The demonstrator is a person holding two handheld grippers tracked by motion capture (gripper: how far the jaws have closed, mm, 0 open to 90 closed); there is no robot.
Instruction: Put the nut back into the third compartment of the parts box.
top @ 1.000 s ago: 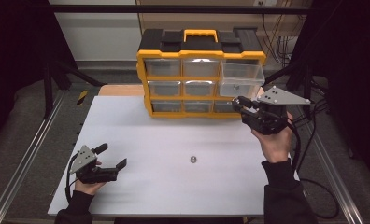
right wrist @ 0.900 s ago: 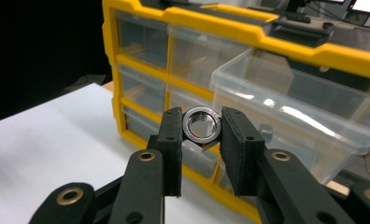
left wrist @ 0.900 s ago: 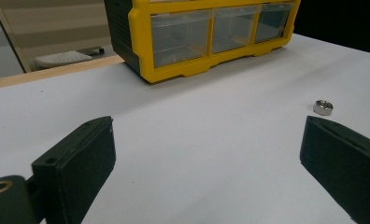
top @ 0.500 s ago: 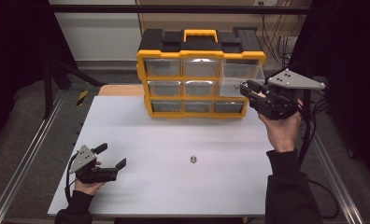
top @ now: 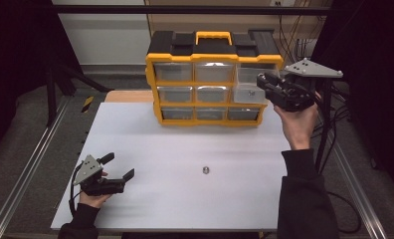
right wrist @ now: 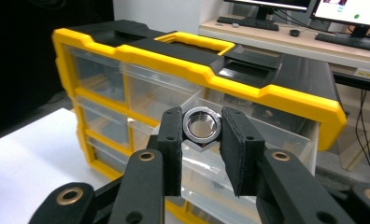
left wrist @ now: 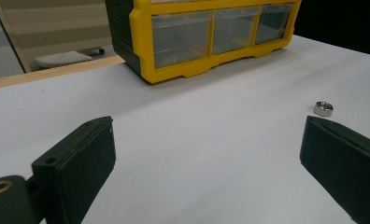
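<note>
A yellow and black drawer organizer (top: pixel 212 79) stands at the back of the white table (top: pixel 185 144). One clear drawer (top: pixel 248 93) in its right column is pulled out. My right gripper (top: pixel 263 82) hovers at that drawer, shut on a silver hex nut (right wrist: pixel 202 123) held just above the drawer's rim (right wrist: pixel 267 122). A second nut (top: pixel 205 170) lies loose on the table, also seen as the nut (left wrist: pixel 323 108) ahead of my left gripper (left wrist: pixel 206 154). That left gripper (top: pixel 119 166) rests open near the front left, with nothing between its jaws.
Metal rails (top: pixel 31 164) run along both sides of the table. A wooden board (top: pixel 128 96) lies behind its left back corner. A desk with keyboards and monitors (right wrist: pixel 314 28) stands behind the organizer.
My right gripper has risen and moved back towards the organizer's right column with the nut in it. The left gripper and the loose nut have stayed put.
</note>
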